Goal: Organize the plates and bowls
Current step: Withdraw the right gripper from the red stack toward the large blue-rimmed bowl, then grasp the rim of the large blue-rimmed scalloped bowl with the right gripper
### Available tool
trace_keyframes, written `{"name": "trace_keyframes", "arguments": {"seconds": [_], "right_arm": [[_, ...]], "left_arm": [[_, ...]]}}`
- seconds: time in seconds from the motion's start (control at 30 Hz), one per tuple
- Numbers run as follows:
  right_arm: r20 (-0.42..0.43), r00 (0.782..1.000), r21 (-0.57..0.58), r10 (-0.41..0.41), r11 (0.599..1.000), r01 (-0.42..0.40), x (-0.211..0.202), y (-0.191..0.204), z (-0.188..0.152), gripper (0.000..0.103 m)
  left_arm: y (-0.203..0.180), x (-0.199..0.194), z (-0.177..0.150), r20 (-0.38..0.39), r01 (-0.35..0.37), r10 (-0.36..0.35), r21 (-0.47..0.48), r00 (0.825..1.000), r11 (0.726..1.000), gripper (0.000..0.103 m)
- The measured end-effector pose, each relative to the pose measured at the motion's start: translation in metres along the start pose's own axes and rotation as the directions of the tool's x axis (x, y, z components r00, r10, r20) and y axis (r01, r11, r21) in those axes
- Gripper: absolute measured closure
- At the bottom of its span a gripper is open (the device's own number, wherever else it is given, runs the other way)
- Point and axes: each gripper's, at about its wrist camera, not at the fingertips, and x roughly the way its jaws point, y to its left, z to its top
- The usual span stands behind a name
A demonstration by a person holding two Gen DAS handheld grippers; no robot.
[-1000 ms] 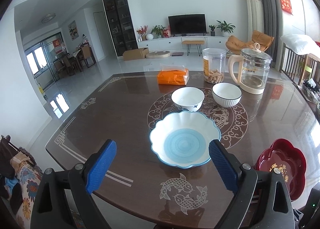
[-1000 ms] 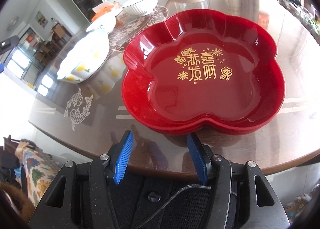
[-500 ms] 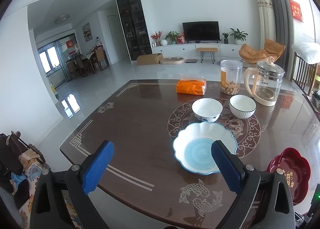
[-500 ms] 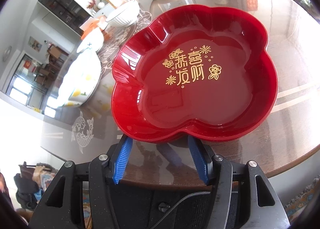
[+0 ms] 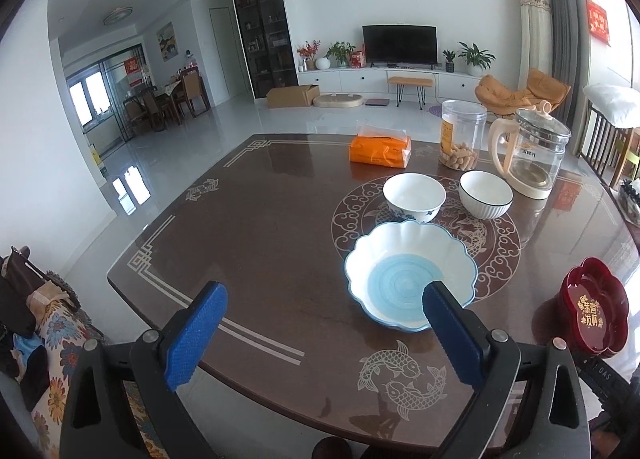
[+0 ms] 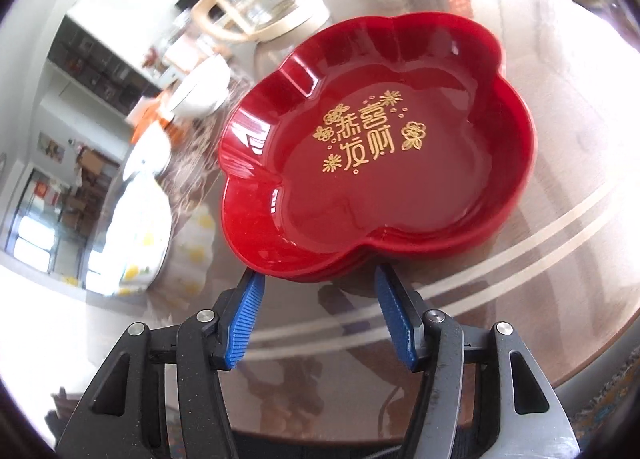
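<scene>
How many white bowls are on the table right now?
3: a scalloped, blue-centred bowl nearest the left gripper, and two small bowls behind it beside the kettle.

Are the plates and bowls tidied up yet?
Not yet. Nothing looks stacked: the blue plate, two bowls and red plate all sit apart. The right tool is open at the red plate's rim; the left tool is open and empty. All sorting remains.

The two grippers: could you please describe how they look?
Both the left gripper and the right gripper have black angular frames with silver screws. Their fingers carry blue ribbed pads. A thin black cable runs beneath the right one.
</scene>
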Motion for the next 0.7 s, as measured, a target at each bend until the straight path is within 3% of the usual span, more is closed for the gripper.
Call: {"name": "trace_keyframes", "arguments": {"seconds": [0.1,0.27,0.47,0.7], "right_arm": [[-0.018,0.999,0.027,0.030,0.999,-0.029,-0.012,-0.008,0.004,0.039],[-0.041,0.999,-0.096,0.017,0.995,-0.021,-0.032,0.005,-0.013,0.039],[-0.038,0.999,-0.287,0.006,0.958,-0.017,-0.039,0.045,-0.029,0.039],[-0.089,0.995,-0.515,0.039,0.854,-0.079,-0.032,0.117,-0.032,0.039]], "left_arm": [[0.018,0.027,-0.010,-0.085,0.023,-0.027,-0.052,0.996,0.998,0.005],[0.037,0.070,-0.034,-0.225,0.079,-0.109,-0.140,0.968,0.987,0.005],[0.038,0.082,-0.049,-0.247,0.118,-0.145,-0.122,0.958,0.986,0.005],[0.039,0.115,-0.035,-0.257,0.205,-0.219,-0.083,0.941,0.975,0.005]]}}
